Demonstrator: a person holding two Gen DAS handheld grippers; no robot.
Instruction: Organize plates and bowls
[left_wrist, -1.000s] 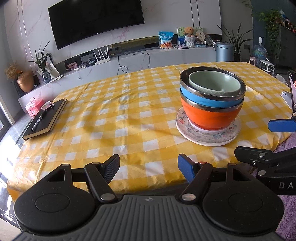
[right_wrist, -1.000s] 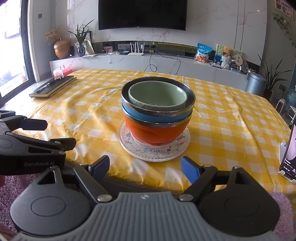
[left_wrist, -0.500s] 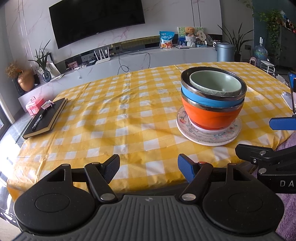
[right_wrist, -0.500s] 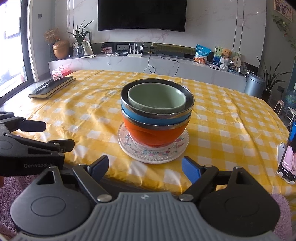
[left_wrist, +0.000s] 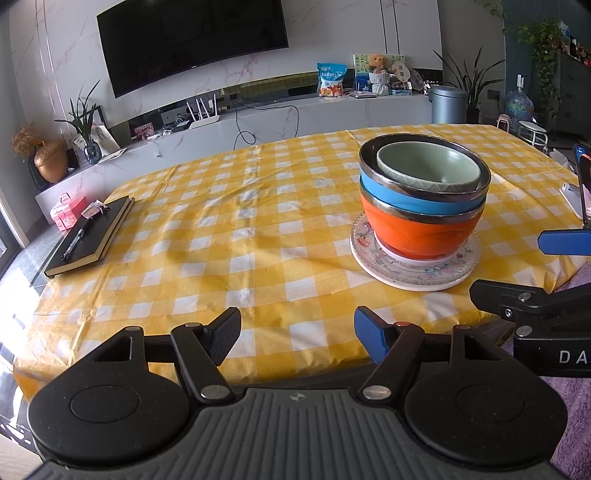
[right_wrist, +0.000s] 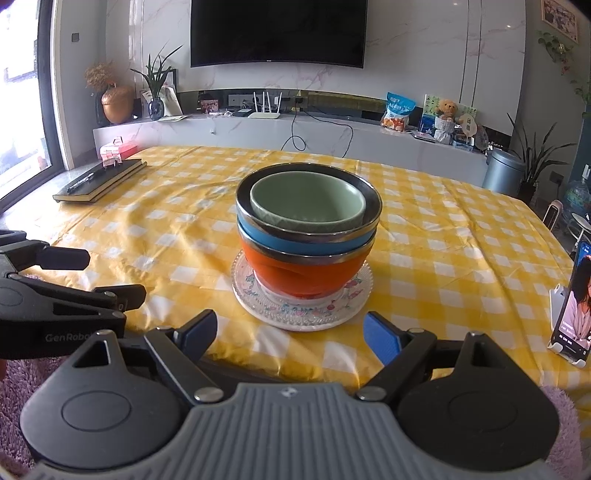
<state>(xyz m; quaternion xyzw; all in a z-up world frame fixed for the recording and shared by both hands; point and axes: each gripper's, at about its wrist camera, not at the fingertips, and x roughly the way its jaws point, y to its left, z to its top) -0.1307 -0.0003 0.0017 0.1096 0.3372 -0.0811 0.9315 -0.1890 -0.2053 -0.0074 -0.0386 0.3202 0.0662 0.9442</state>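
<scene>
Orange bowl (right_wrist: 303, 273) hides the plate's (right_wrist: 258, 302) centre; both claws gape.

The right gripper (right_wrist: 290, 334) has edged nearer the stacked orange, blue and green bowls (right_wrist: 308, 236), jaws spread.

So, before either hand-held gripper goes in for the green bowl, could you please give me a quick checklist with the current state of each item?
1. Right hand-held gripper open, nothing held: ok.
2. Left hand-held gripper open, nothing held: ok.
3. Green bowl topmost, nested in the blue bowl: ok.
4. Stack upright: orange bowl sits level on the patterned plate: ok.
5. Green bowl's rim free of the blue bowl's steel rim for a finger: cannot tell.
6. Phone on stand near the table edge, beside the right gripper's path: not ok, watch it.
</scene>
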